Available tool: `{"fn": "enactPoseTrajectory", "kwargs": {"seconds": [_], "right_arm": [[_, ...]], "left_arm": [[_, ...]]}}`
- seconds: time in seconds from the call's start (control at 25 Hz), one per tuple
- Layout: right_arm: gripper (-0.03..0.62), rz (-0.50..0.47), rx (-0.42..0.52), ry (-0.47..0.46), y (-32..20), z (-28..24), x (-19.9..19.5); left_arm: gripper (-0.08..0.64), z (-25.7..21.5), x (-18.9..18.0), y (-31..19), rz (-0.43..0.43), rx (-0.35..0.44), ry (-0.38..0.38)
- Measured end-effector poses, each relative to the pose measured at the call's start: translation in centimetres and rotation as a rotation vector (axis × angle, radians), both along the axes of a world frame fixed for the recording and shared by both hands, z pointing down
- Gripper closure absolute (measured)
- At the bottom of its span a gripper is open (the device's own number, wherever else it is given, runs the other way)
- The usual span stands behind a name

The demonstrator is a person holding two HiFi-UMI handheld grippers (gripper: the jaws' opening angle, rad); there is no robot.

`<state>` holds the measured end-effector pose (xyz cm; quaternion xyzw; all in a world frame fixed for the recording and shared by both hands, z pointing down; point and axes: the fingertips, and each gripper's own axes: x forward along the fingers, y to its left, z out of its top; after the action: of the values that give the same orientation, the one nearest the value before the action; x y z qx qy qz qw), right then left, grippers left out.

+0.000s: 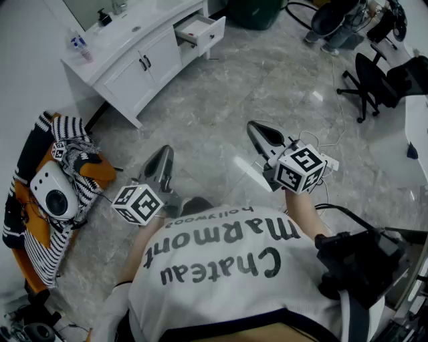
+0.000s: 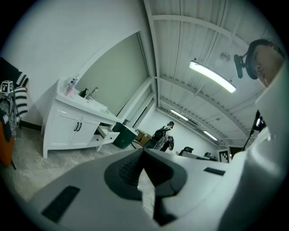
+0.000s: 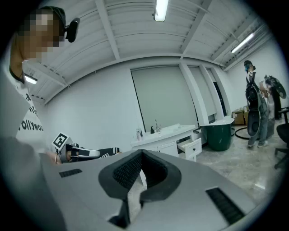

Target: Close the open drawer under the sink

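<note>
A white sink cabinet [image 1: 144, 60] stands far off at the upper left of the head view, and its right-hand drawer [image 1: 200, 30] is pulled out. Both grippers hang over the marble floor, well short of the cabinet and pointing toward it. My left gripper [image 1: 164, 152] is shut with nothing in it. My right gripper [image 1: 256, 127] is also shut and empty. In the left gripper view the jaws [image 2: 143, 151] meet, with the open drawer [image 2: 108, 135] beyond them. In the right gripper view the jaws [image 3: 141, 153] are pressed together below the drawer [image 3: 192, 146].
A dark green bin [image 1: 254, 12] stands right of the cabinet. A black office chair [image 1: 368, 80] and cables are at the upper right. A striped cloth with a white device [image 1: 57, 190] lies at the left. A person [image 3: 253, 113] stands far back.
</note>
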<state>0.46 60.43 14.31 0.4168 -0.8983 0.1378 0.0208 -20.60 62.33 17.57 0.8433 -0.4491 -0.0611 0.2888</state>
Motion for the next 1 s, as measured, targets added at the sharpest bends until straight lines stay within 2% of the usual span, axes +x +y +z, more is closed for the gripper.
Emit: {"fn": "enactPoseTrajectory", "kwargs": {"seconds": [0.36,0.52,0.64,0.8,1.0], "right_arm": [[0.581,0.008,0.007,-0.001,0.0,0.2,0.3],[0.58,-0.028,0.006,-0.059,0.2,-0.2,-0.1],[0.58,-0.052,0.016,-0.09,0.4,-0.2,-0.3],[0.58,-0.036,0.037,-0.069,-0.1,0.0,-0.1],[0.58,-0.025,0.078,-0.122,-3.5,-1.7,-0.9]], "left_arm": [[0.552,0.3,-0.2,0.0,-0.007,0.003,0.0],[0.552,0.2,-0.3,-0.4,-0.011,0.003,0.006],[0.552,0.3,0.1,-0.6,0.005,0.006,0.008],[0.552,0.6,0.6,-0.4,0.035,0.01,0.037],[0.552,0.9,-1.1,-4.5,0.032,0.009,0.029]]}}
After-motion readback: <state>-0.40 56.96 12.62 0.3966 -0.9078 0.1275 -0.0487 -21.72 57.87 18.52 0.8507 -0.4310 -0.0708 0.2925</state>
